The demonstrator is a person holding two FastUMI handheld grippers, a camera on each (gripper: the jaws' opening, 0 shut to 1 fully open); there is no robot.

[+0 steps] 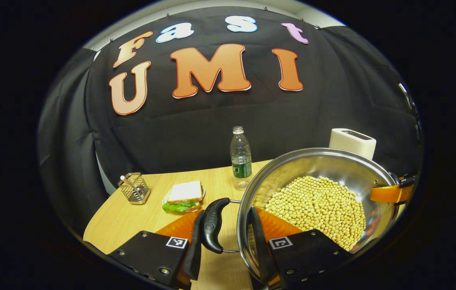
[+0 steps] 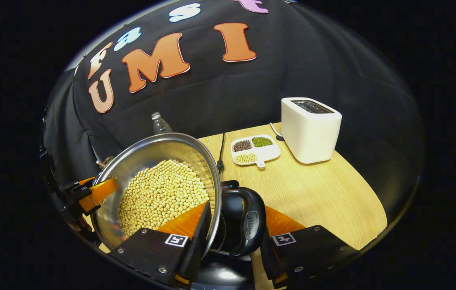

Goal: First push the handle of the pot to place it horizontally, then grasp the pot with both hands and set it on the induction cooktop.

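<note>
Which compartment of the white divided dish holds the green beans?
The far right compartment of the dish, nearest the toaster, holds green beans; dark beans fill the far left, pale ones the near left.

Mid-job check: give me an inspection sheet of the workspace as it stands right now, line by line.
Surface: wooden table, bare at its right end.
Job's things: steel pot filled with yellow beans; a black handle on each side; the dark cooktop sits under its right handle.
Clutter: sandwich on a plate, water bottle, wire holder, white toaster, divided dish of grains.
Grippers: left gripper has its jaws astride the pot's rim and handle; right gripper likewise on the opposite side; firm contact cannot be told.
Cables: black cord running to the table's back edge.
Surroundings: black cloth wall.
</note>
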